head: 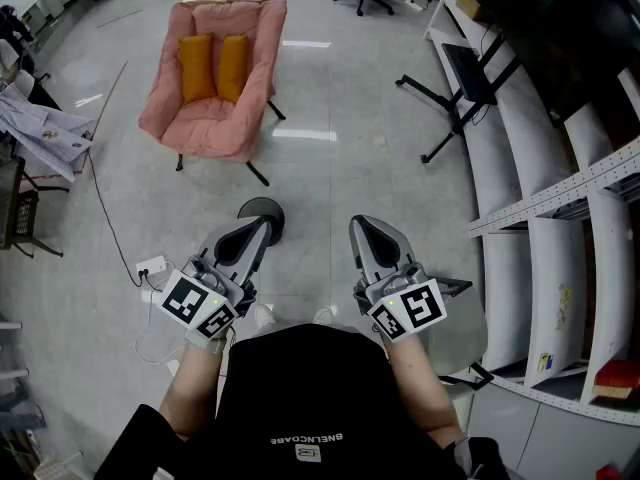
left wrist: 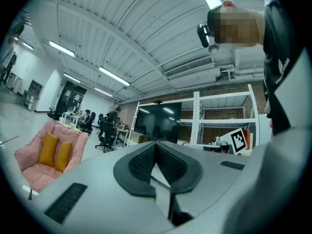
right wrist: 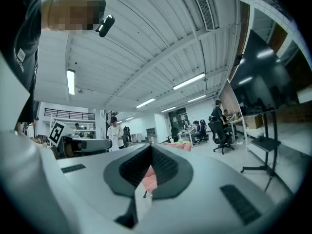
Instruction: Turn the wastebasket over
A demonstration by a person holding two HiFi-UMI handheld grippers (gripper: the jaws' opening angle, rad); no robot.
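Head view: my left tool [head: 252, 236] is closed on nothing and held level over the floor [head: 340, 178]. Just past its tip sits a dark round thing [head: 262, 210], likely the wastebasket, though I cannot tell which way up it is. My right tool [head: 368, 232], beside it, is likewise closed and empty. Nothing is gripped, so the turning is all ahead. Open floor runs forward to the pink chair [head: 210, 88]; white shelving [head: 560, 203] crowds my right tool's outer side.
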